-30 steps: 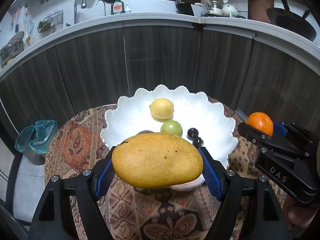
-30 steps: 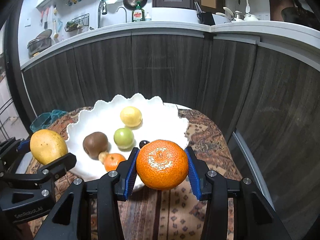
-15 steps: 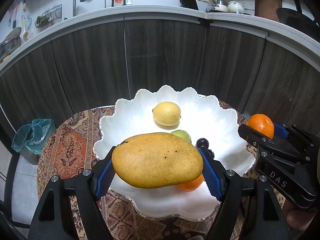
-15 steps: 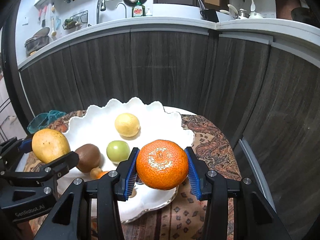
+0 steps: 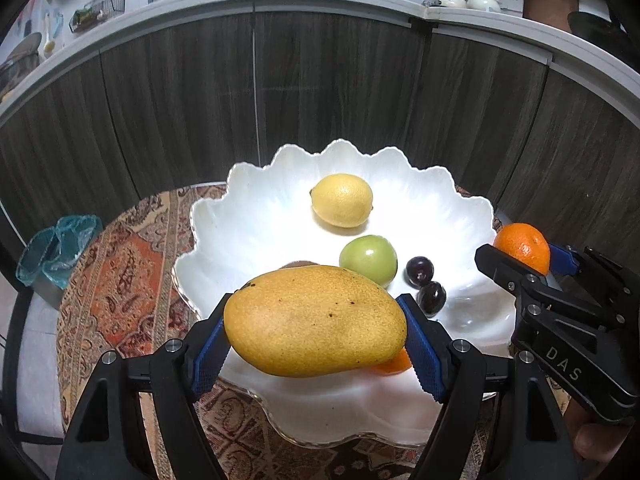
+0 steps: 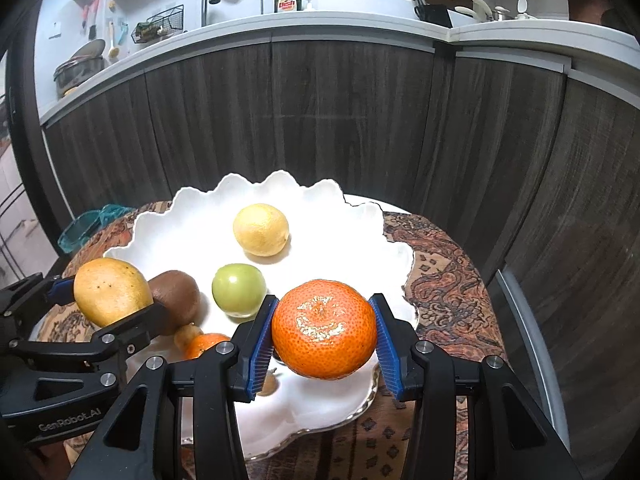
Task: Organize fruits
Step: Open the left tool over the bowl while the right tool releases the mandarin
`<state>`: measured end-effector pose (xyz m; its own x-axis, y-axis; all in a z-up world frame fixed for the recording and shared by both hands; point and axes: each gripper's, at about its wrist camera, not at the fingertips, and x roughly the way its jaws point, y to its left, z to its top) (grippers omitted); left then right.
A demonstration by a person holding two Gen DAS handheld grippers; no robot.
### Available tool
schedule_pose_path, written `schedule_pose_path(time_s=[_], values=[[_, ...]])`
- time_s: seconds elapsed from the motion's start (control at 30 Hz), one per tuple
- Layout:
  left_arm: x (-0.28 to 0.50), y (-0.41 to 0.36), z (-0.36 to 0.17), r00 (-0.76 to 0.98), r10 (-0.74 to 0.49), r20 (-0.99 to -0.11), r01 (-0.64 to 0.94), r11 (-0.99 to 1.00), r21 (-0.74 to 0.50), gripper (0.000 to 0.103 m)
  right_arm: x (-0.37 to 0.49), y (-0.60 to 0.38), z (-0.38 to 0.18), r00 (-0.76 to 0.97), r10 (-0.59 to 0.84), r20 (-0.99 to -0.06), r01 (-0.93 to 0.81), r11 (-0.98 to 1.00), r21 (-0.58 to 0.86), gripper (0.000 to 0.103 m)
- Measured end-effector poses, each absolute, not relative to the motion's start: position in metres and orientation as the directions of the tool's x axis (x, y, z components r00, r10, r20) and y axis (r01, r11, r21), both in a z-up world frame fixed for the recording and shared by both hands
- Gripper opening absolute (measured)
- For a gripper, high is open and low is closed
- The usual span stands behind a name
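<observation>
Task is looking well along: left tool [image 5: 316, 332] is clamping a mango [image 5: 314, 322] and right tool [image 6: 323, 338] is clamping a mandarin [image 6: 324, 328], both fruits hanging over the near edge of the white bowl [image 5: 248, 232], neither one set down yet. Already lying in the bowl ahead of the left tool: a lemon [image 5: 342, 205] far ahead, a green apple [image 5: 369, 259] just beyond the mango, two dark plums [image 5: 426, 286] ahead and to the right, touching or nearly so, and a small orange fruit [image 5: 394, 363] peeking from under the mango. From the right tool, a kiwi [image 6: 176, 295] is sitting ahead-left, right beside the mango. What's left, as I judge it: lowering and releasing these two pieces; no loose fruit is showing on the worktop [image 6: 444, 280] outside the bowl. Materials: bowl is glossy white, wide and shallow with a scalloped wavy rim, looks slick, so round fruit may roll. Mango is oblong, matte yellow with dark speckles; mandarin is round, pebbly, shiny; kiwi is brown and fuzzy-looking; apple and plums are smooth. Tool pads are blue and ribbed. Worktop is wearing a patterned woven cloth.
</observation>
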<state>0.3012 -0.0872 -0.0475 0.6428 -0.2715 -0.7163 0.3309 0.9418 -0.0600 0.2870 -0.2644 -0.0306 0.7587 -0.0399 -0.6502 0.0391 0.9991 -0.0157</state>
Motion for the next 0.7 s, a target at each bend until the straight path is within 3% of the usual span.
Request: schedule_pose_path(time_s=[0.1, 0.17, 0.23, 0.3, 0.4, 0.7], values=[[0.301, -0.088, -0.050, 0.633, -0.273, -0.725, 0.329, 0.942, -0.067, 0.079, 0.286, -0.265, -0.030, 0.763, -0.037, -0.646, 0.038, 0.999, -0.013, 0.049], [0.299, -0.088, -0.047, 0.652, -0.257, -0.714, 0.319, 0.946, -0.049, 0.084, 0.284, -0.265, -0.027, 0.776, -0.055, -0.629, 0.050, 0.998, -0.025, 0.065], [0.296, -0.086, -0.042, 0.676, -0.238, -0.698, 0.302, 0.953, -0.032, 0.097, 0.280, -0.265, -0.023, 0.791, -0.097, -0.603, 0.083, 0.995, -0.052, 0.081], [0.293, -0.084, -0.038, 0.695, -0.226, -0.683, 0.293, 0.956, -0.019, 0.098, 0.277, -0.267, -0.019, 0.802, -0.133, -0.582, 0.113, 0.991, -0.070, 0.088], [0.291, -0.084, -0.035, 0.710, -0.205, -0.674, 0.279, 0.960, 0.001, 0.102, 0.275, -0.270, -0.018, 0.804, -0.143, -0.577, 0.130, 0.989, -0.065, 0.092], [0.285, -0.079, -0.034, 0.729, -0.165, -0.665, 0.236, 0.972, 0.018, 0.103, 0.269, -0.272, -0.015, 0.799, -0.172, -0.576, 0.160, 0.984, -0.072, 0.096]])
